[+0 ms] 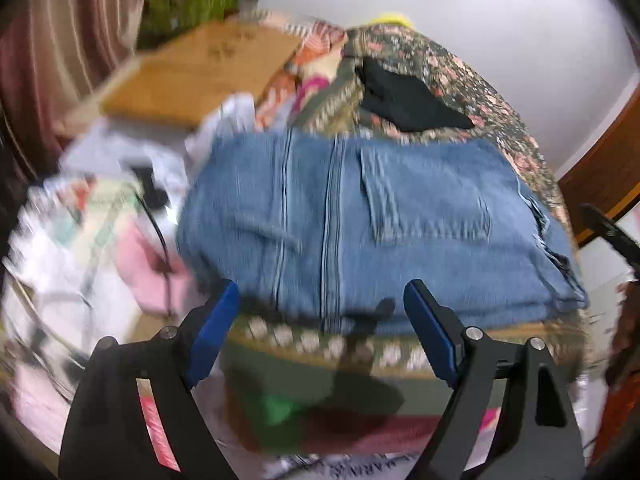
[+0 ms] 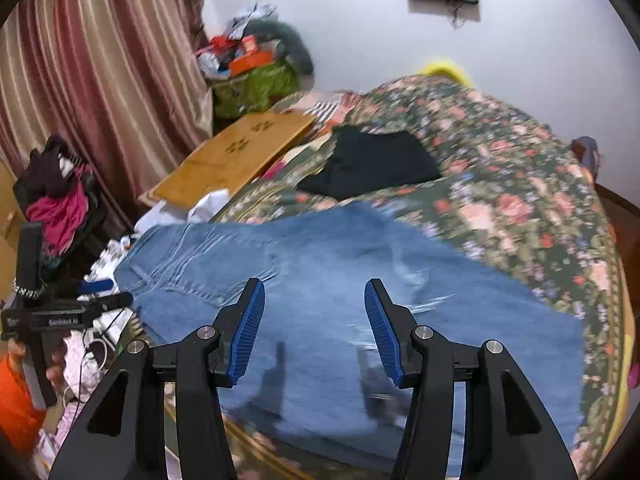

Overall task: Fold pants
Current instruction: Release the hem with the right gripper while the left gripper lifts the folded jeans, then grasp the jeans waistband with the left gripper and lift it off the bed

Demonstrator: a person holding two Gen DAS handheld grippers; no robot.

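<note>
Floral bedspread (image 2: pixel 520 184), blue jeans (image 2: pixel 320 280) spread flat, left gripper (image 1: pixel 320 300) and right gripper (image 2: pixel 314 300) jaws released, no legible writing

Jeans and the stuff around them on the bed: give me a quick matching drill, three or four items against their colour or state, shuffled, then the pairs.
Column one:
1. jeans
2. folded garment behind them
3. wooden board
4. right tool

Column two:
A. black
B. open, holding nothing
C. blue denim, lying flat on the floral bedspread
D. light brown, at the bed's left edge

Pairs: 1-C, 2-A, 3-D, 4-B
</note>
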